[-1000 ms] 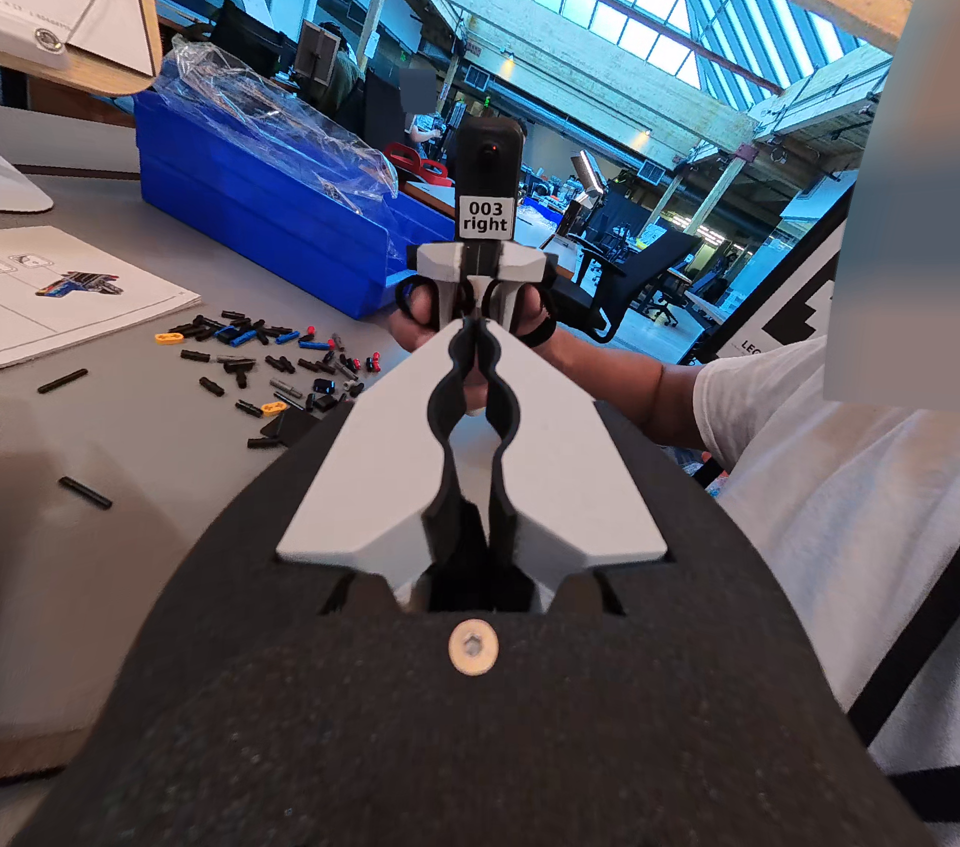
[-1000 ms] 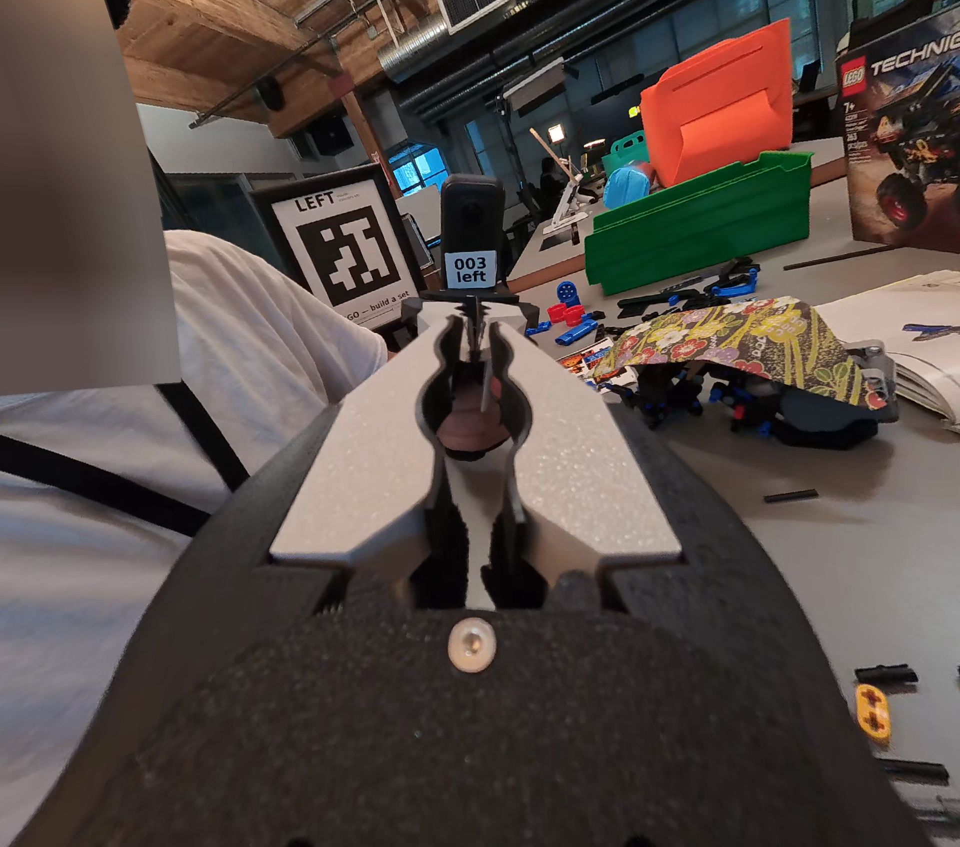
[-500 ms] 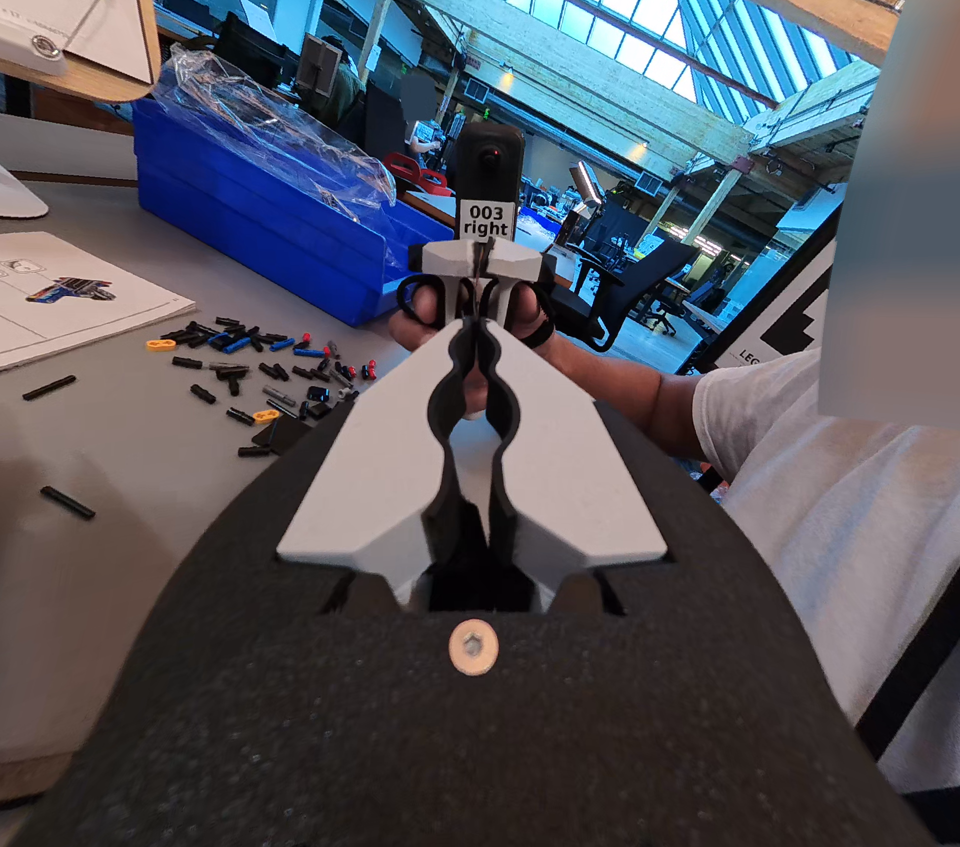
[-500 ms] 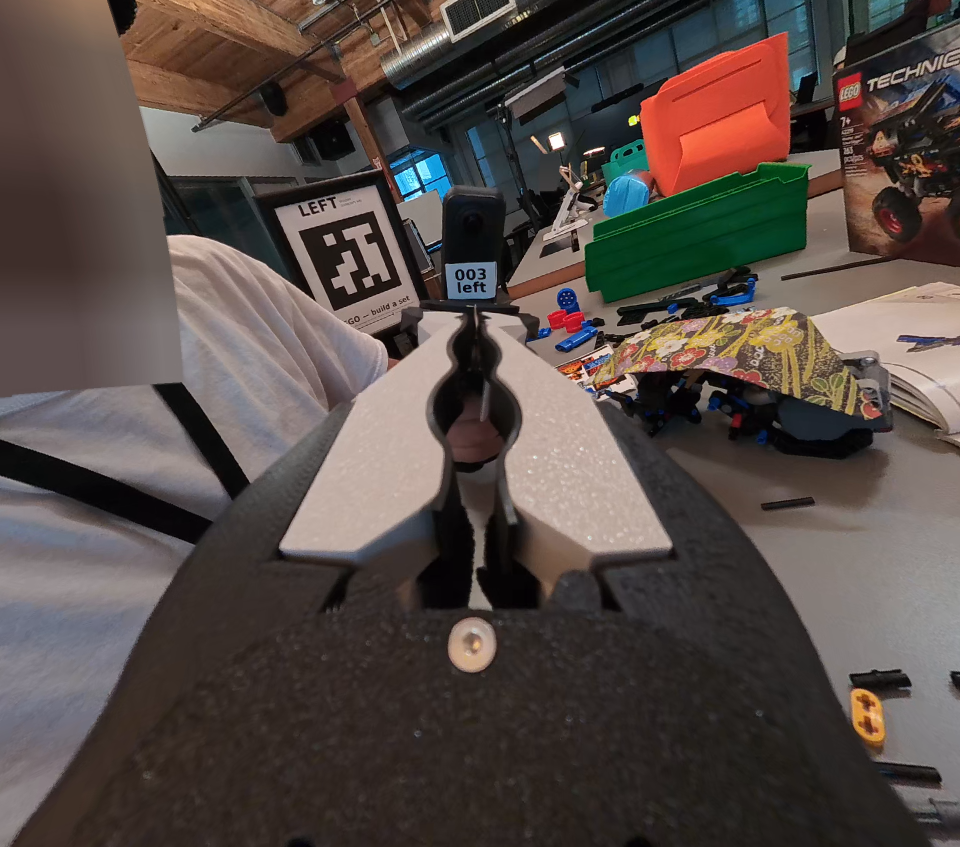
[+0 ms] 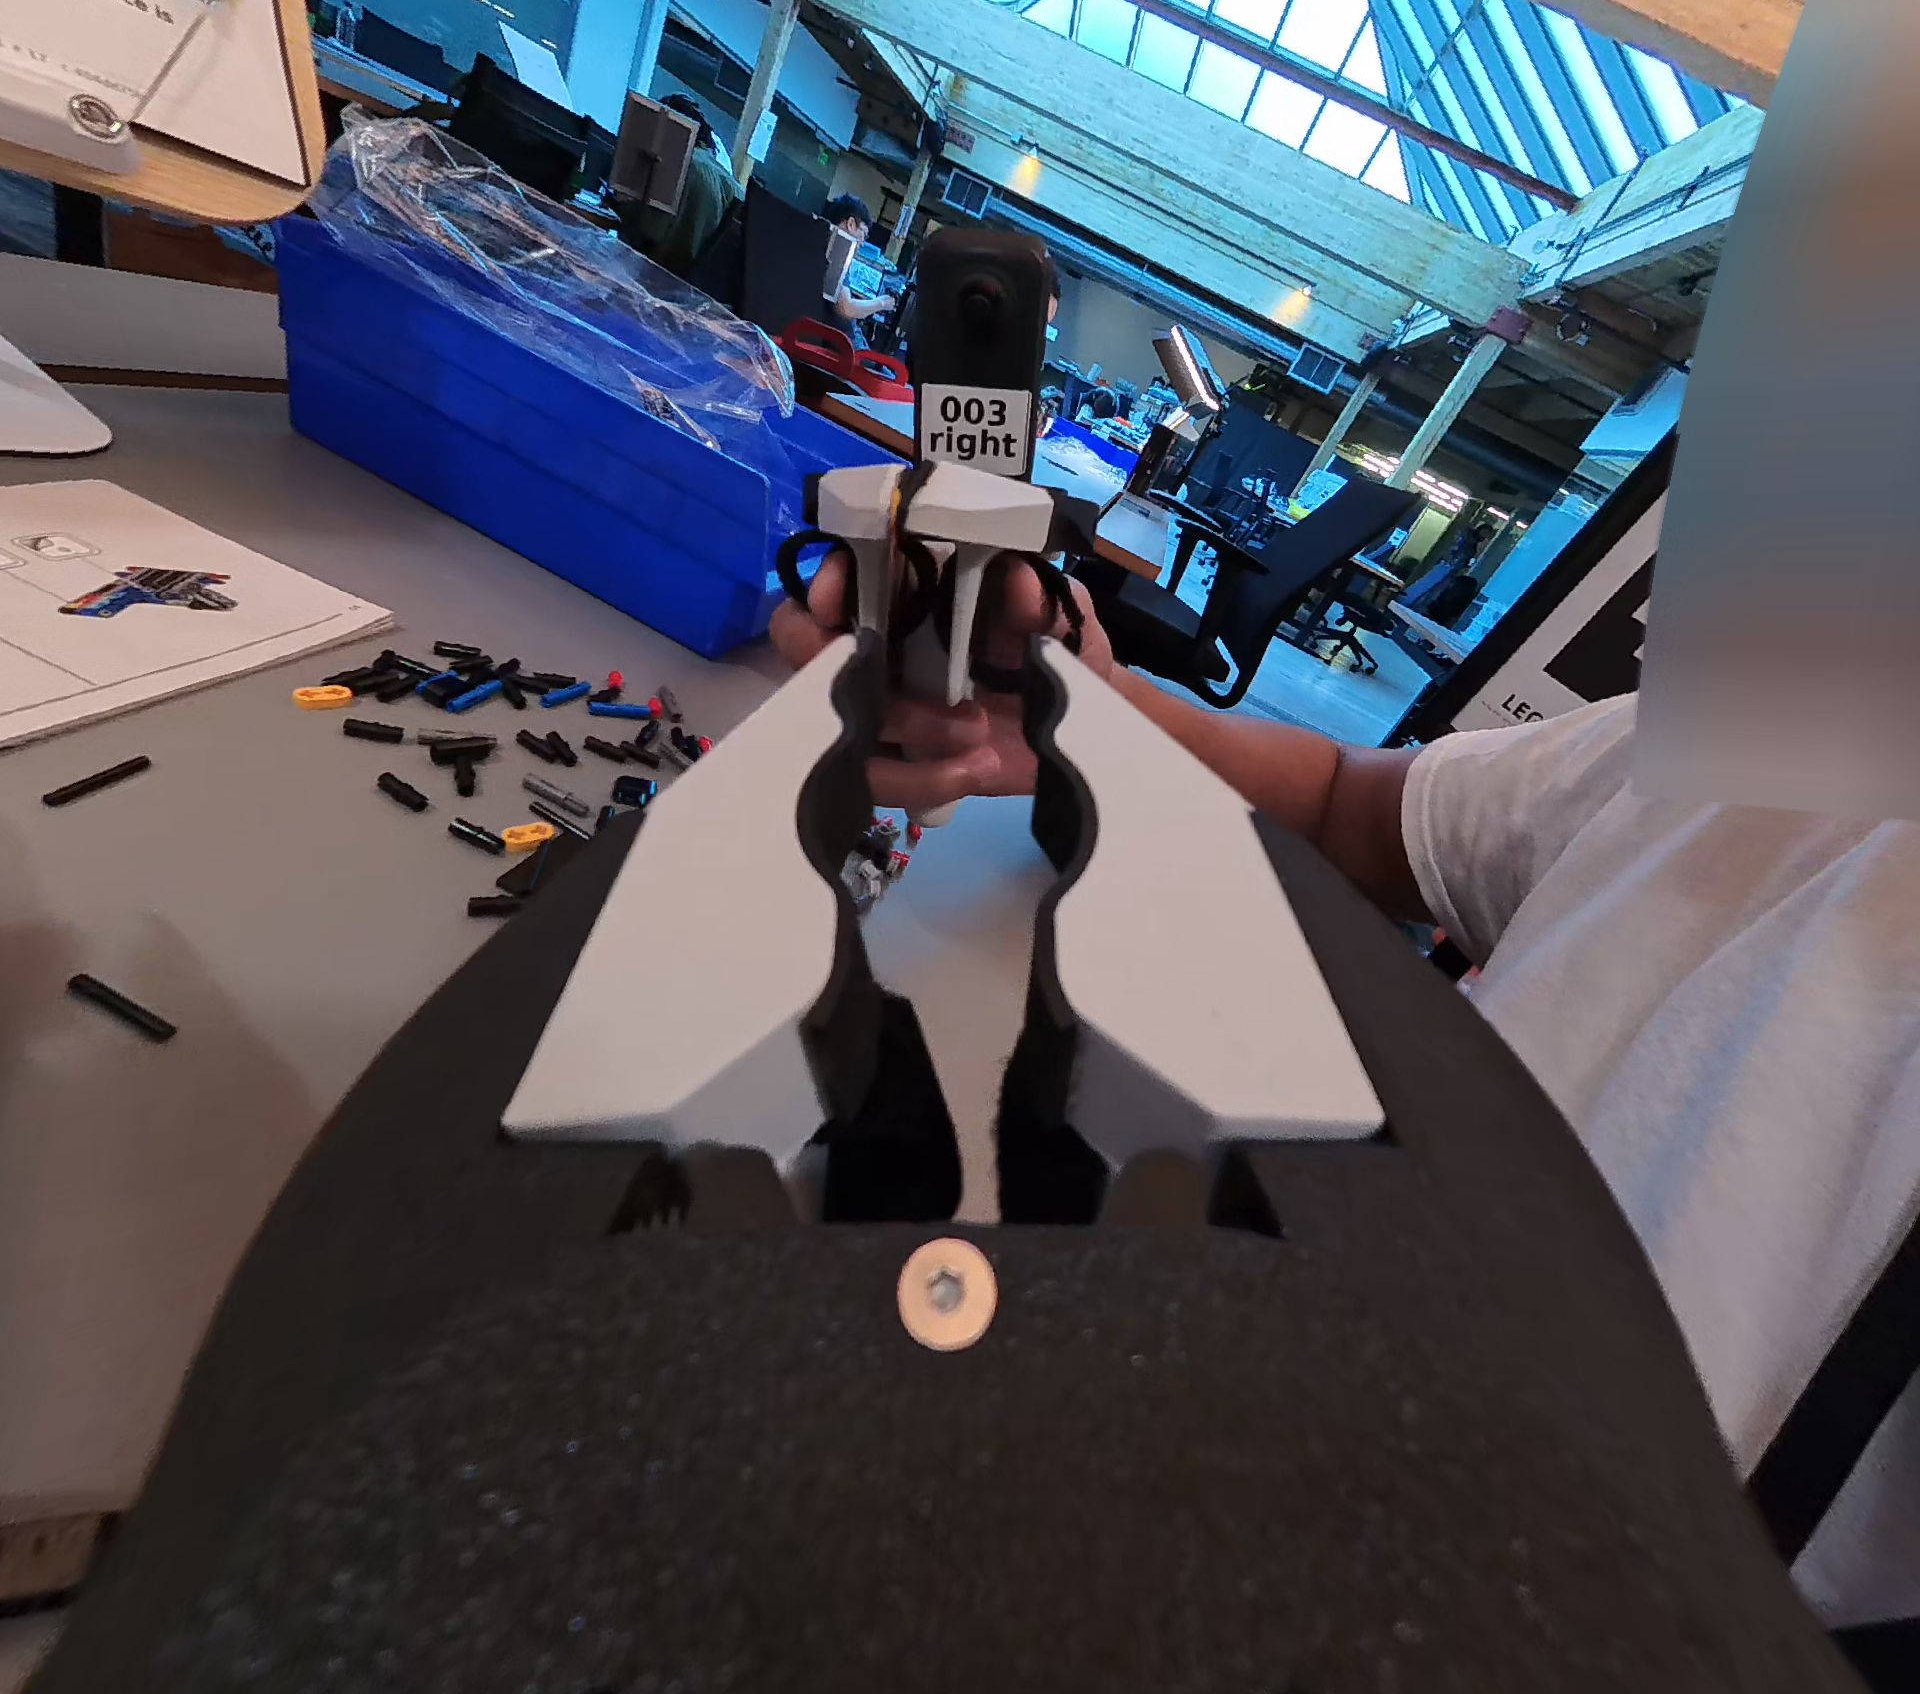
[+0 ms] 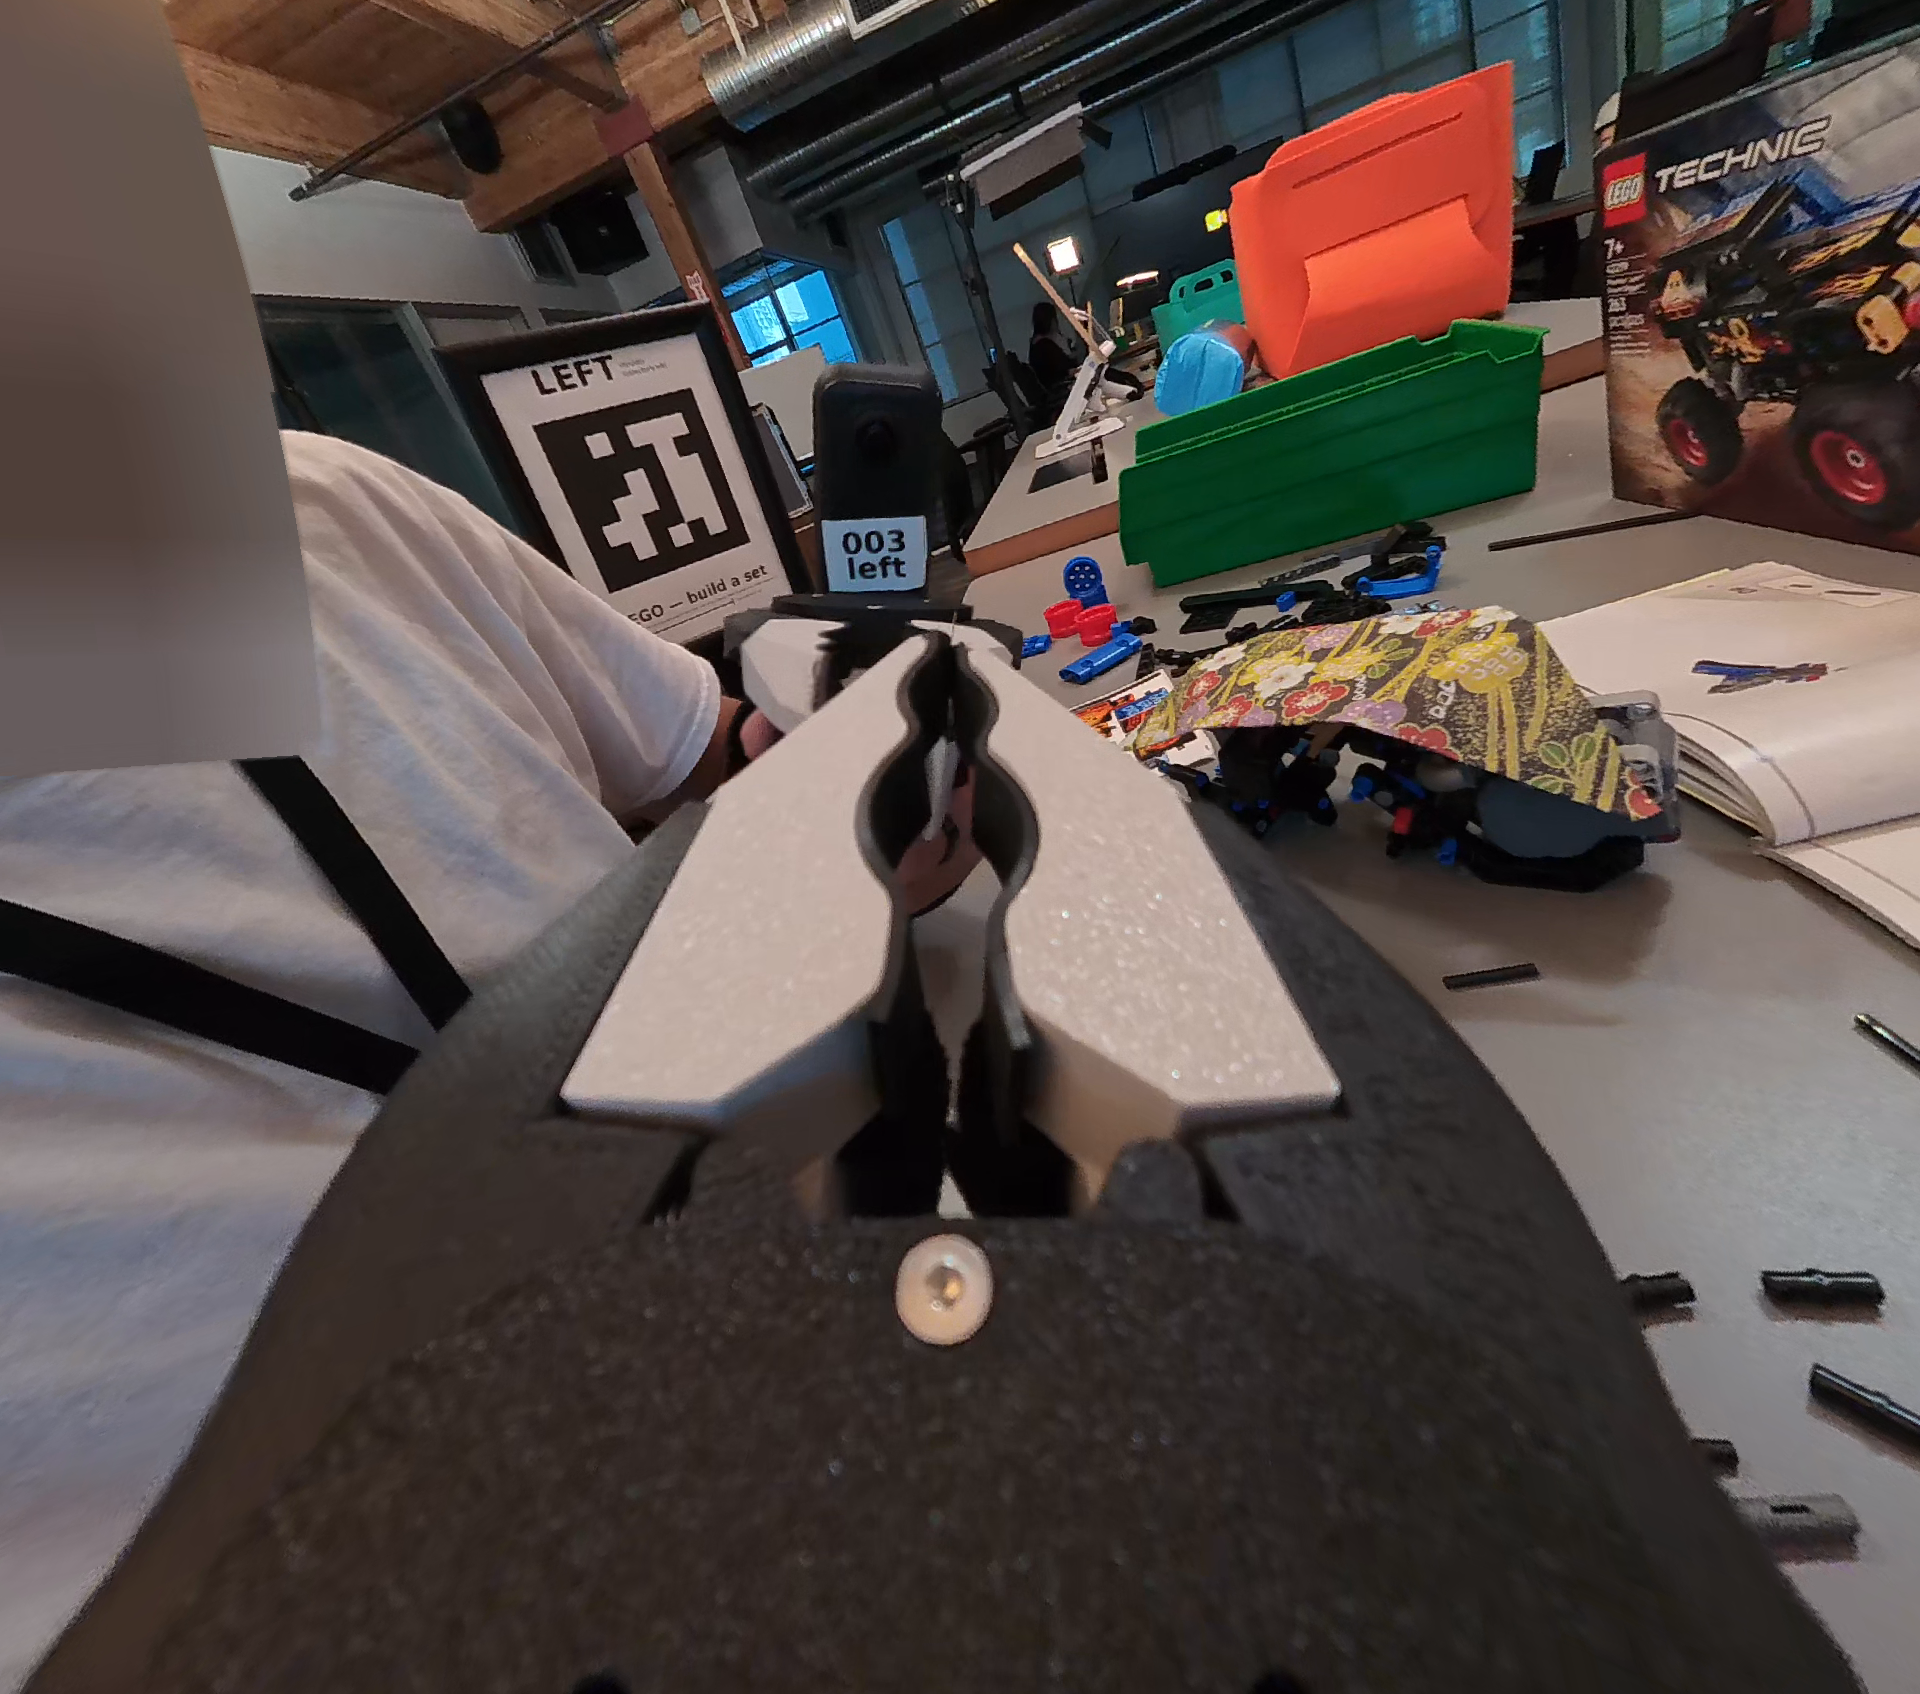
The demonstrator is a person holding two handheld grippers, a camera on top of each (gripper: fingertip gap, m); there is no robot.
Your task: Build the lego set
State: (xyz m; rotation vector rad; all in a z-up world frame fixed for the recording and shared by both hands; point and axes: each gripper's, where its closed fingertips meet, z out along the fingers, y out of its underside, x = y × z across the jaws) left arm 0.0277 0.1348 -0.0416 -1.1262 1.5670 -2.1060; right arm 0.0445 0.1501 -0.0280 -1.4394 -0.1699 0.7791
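Observation:
My left gripper (image 5: 951, 668) is open and empty, held above the grey table (image 5: 260, 917). My right gripper (image 6: 951, 657) is shut and points straight at the left one, tip to tip. From the left wrist view the right gripper (image 5: 914, 522) shows a thin yellowish sliver of a small lego piece between its shut jaws. Loose black, blue and orange lego pins (image 5: 499, 709) lie scattered on the table to the left. A partly built model (image 6: 1455, 803) sits under a floral cloth (image 6: 1382, 678).
A blue bin (image 5: 540, 439) with a plastic bag and an instruction booklet (image 5: 156, 595) lie at the left. A green bin (image 6: 1330, 449), an orange bin (image 6: 1371, 242), the set's box (image 6: 1766, 335) and an open booklet (image 6: 1766, 709) stand at the right. The person's white shirt is close by. My left and right fingertips are right by each other.
My left gripper has opened; it was shut, tip to tip with the right one. The right gripper stays shut and has tilted slightly.

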